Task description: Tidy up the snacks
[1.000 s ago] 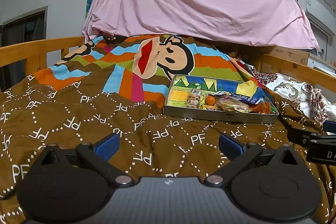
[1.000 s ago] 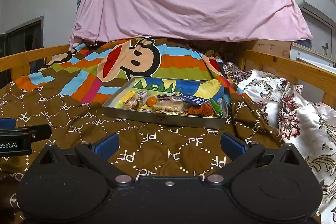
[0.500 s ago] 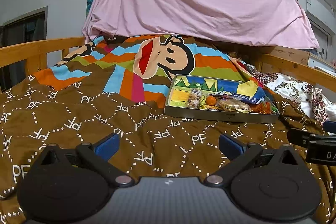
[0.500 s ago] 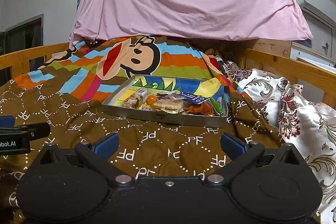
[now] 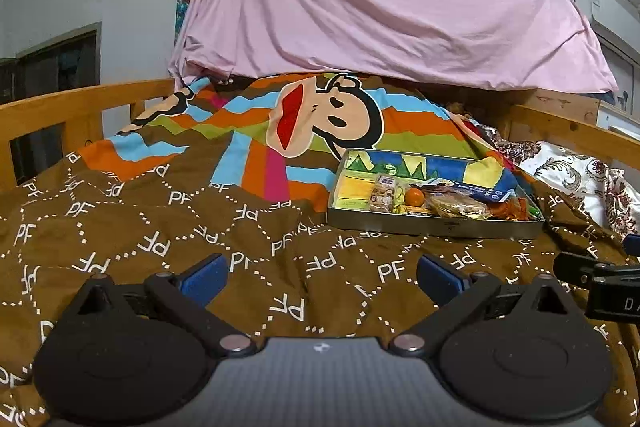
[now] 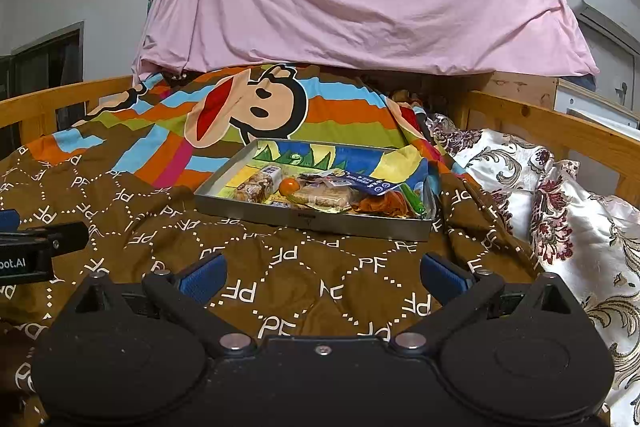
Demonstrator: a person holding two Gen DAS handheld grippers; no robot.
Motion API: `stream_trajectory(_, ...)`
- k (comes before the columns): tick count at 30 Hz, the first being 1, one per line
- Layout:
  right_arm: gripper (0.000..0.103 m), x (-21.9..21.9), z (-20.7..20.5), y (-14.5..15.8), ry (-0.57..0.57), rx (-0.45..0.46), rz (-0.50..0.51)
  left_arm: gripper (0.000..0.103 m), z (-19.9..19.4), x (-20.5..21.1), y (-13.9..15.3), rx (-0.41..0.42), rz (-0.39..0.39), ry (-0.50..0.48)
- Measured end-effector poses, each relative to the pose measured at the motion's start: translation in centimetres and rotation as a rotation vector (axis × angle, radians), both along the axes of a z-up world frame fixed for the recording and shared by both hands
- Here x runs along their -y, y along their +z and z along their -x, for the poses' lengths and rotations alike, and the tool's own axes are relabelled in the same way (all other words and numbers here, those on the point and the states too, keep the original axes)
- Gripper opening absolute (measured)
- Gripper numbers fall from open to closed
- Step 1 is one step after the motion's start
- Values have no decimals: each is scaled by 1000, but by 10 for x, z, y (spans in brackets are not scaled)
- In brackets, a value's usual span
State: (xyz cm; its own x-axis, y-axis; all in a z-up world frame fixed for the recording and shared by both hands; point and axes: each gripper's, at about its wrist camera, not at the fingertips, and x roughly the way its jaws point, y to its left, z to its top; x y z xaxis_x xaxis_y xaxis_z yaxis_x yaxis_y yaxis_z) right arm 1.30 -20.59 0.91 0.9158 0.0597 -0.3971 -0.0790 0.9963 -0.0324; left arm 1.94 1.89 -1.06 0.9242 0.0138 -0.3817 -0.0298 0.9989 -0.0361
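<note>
Metal tray (image 6: 308, 221) of snacks: on the bed's brown quilt (image 6: 280, 267), toward its right side; wrapped cakes (image 6: 256, 187), small orange (image 6: 289, 186), probably crackly light packets; pinch wrappers at edges; left gripper (image 5: 320, 277) and right gripper (image 6: 322, 275) jaws wide, empty.

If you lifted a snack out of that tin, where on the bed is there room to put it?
The brown quilt between the tin and the open right gripper is bare, as is the stretch left of the tin. The tin's near and right parts are crowded with snacks; its far left corner looks freer.
</note>
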Motion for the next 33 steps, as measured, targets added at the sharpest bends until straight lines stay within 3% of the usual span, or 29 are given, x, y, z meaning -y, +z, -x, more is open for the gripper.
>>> stream_trajectory(33,102,-2,-1,-2,2,-11,6,103,4,1,1,3,11,-1)
